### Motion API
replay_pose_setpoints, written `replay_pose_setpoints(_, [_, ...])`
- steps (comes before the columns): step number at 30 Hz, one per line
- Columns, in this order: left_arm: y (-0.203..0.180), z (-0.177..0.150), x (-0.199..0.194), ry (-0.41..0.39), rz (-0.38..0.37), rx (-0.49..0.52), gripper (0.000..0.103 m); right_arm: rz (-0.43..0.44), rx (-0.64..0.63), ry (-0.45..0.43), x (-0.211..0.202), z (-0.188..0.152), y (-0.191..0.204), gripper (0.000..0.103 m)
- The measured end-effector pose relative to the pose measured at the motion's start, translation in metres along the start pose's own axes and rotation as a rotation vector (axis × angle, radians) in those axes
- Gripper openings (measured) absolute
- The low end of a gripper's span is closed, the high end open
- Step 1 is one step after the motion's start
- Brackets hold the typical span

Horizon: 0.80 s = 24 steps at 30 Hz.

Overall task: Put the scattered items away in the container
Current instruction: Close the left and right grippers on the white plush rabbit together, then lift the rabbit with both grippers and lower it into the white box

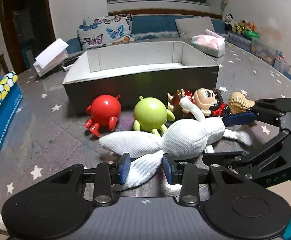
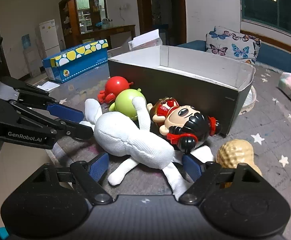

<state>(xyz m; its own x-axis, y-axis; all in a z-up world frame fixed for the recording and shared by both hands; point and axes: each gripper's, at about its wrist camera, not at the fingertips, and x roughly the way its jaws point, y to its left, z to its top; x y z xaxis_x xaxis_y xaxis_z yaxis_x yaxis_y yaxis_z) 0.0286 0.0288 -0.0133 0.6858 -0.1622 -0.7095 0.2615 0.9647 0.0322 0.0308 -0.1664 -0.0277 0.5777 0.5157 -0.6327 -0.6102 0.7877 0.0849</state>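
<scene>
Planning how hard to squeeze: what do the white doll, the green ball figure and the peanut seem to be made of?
White doll: soft stuffed fabric, matte; woven dimples and a seam show.
Green ball figure: hard plastic, glossy; sharp highlights on its round body.
Peanut: likely rigid plastic or resin, slight sheen, moulded pitted shell; the look leaves it open.

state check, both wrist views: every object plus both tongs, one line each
Grey box: upright, open-topped, looks empty.
White plush: lying on the table, outside the box.
Doll: lying on its side against the box.
Green ball toy: tipped over.
Red ball toy: tipped over.
Peanut: lying on the table.
Left tongs: open, straddling a plush limb.
Right tongs: open around the plush.
</scene>
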Motion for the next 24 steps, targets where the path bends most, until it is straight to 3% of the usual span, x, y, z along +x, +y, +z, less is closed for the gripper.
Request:
replay_pose_setpoints(4, [-0.001,-0.001,0.006,0.010,-0.025,0.014,0.038,-0.010,-0.017,0.000,0.002,0.000,0.003,0.075])
replay_pose_setpoints(8, [-0.005,-0.004,0.012,0.008,-0.038,0.038,0.033,-0.017,-0.014,-0.001,0.003,0.000,0.001,0.062])
replay_pose_setpoints(15, [-0.003,-0.005,0.010,-0.010,-0.055,0.016,0.012,-0.006,0.009,-0.006,-0.001,0.000,-0.001,0.045])
replay_pose_setpoints(24, [-0.004,-0.001,-0.016,-0.066,-0.058,0.017,0.009,0.033,0.028,-0.035,-0.023,0.000,0.001,0.039])
